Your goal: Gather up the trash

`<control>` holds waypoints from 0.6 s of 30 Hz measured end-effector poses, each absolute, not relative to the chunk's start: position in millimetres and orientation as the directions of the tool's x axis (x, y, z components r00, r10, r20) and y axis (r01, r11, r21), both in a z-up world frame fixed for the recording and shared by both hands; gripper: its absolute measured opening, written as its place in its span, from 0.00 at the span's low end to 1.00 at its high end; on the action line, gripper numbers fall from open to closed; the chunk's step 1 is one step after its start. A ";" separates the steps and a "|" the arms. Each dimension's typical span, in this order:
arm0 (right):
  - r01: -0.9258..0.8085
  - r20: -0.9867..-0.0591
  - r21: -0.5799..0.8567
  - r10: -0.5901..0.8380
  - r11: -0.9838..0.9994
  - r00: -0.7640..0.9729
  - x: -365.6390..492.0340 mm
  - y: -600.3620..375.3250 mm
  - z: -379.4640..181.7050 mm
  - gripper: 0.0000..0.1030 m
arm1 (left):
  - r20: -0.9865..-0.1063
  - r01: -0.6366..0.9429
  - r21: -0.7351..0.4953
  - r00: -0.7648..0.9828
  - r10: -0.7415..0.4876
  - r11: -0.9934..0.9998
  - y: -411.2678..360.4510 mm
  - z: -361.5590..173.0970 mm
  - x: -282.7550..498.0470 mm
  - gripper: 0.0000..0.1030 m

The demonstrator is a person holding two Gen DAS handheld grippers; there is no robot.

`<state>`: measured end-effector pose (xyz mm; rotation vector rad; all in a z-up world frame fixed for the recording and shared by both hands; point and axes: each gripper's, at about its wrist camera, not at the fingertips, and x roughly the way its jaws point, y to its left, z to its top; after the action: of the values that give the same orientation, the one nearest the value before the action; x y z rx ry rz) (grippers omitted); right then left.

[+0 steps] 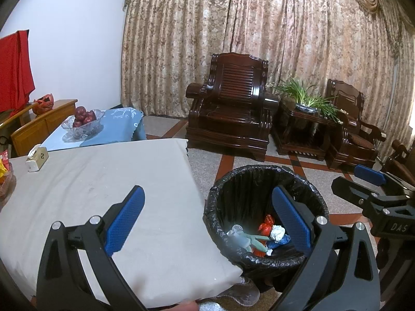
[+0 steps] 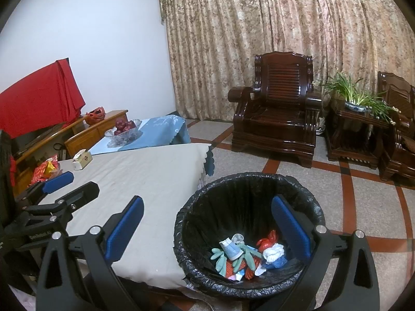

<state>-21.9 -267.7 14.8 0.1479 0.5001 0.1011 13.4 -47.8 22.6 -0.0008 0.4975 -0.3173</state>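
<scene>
A black-lined trash bin (image 1: 262, 181) stands on the floor at the table's right corner; it also shows in the right wrist view (image 2: 246, 184). Trash lies in it: a green glove (image 2: 220, 258), a paper cup (image 2: 230, 249), red wrappers (image 2: 267, 241) and crumpled white paper (image 2: 273, 254). My left gripper (image 1: 207, 220) is open and empty, above the table corner and bin edge. My right gripper (image 2: 207, 223) is open and empty, above the bin's left rim. Each gripper shows in the other's view: the right one (image 1: 373, 189) and the left one (image 2: 67, 184).
The table has a beige cloth (image 1: 103, 181). A tissue box (image 1: 37, 158) stands at its far left, with red snack packets (image 2: 44, 169) nearby. A glass fruit bowl (image 1: 83, 123) sits on a blue-clothed table behind. Dark wooden armchairs (image 1: 230, 108) and a potted plant (image 1: 303, 96) stand by the curtain.
</scene>
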 end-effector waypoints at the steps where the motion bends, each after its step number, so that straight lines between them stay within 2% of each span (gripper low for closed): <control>1: -0.060 -0.469 0.167 0.133 0.984 0.873 -21.7 -267.8 14.8 0.94 | -0.468 0.299 -0.078 0.831 -0.300 0.951 -47.6 22.7 13.4 0.93; 18: -0.059 -0.475 0.168 0.133 0.984 0.870 -22.4 -264.0 9.8 0.94 | -0.469 0.300 -0.076 0.831 -0.299 0.951 -46.8 22.5 13.4 0.93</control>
<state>-22.4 -264.0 9.8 0.1497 0.5066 0.1009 13.4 -46.8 22.5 0.0012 0.4968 -0.3176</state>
